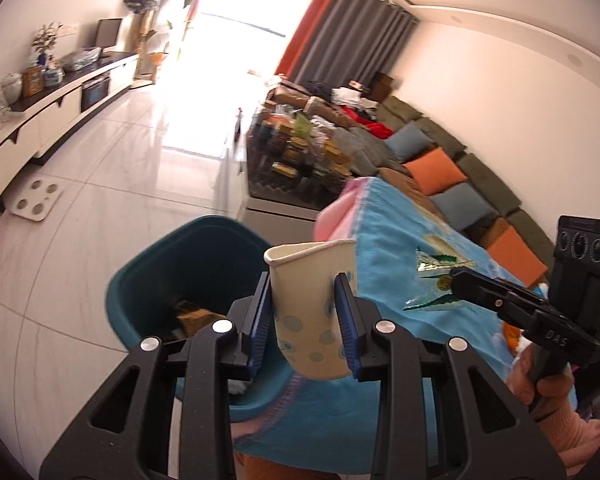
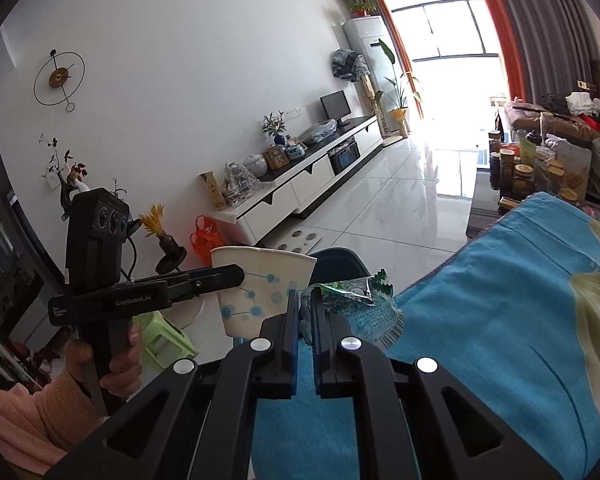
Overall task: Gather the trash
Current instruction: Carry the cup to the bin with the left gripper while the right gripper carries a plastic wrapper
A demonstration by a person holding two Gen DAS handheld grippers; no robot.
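A paper cup [image 1: 308, 312] is clamped by the left gripper [image 1: 305, 320] beside a teal bin [image 1: 148, 280]. A green wrapper [image 2: 356, 304] is pinched in the closed right gripper [image 2: 306, 312].

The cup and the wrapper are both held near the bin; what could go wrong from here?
1. The cup is squeezed by the left tool beside the bin, not over it; released now, it may miss.
2. The right tool pinches only an edge of the wrapper, which could slip onto the blue cloth.
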